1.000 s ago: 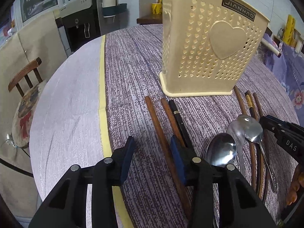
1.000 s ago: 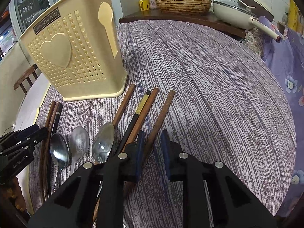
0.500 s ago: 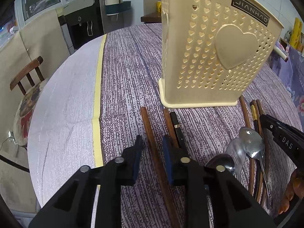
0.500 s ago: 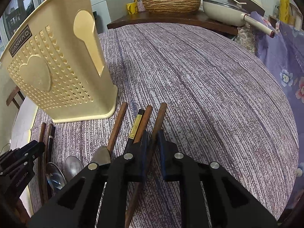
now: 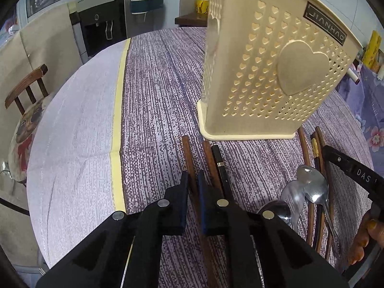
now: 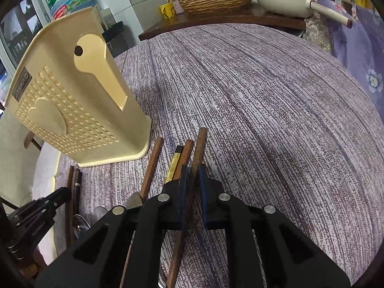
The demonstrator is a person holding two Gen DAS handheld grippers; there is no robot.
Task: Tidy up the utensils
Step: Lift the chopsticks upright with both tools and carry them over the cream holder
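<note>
Left wrist view shows every utensil lying on the table (image 5: pixel 153 91): chopsticks and 3 spoons (image 5: pixel 309 187) in front of the cream utensil holder (image 5: pixel 268 76), so by my reading nothing is sorted yet. The left gripper (image 5: pixel 191 187), tilted low over the cloth, has its jaws narrowed around the leftmost brown chopstick (image 5: pixel 186 151). The right gripper (image 6: pixel 192 180), angled down the same way, pinches the rightmost brown chopstick (image 6: pixel 200 144); neither stick looks lifted.
</note>
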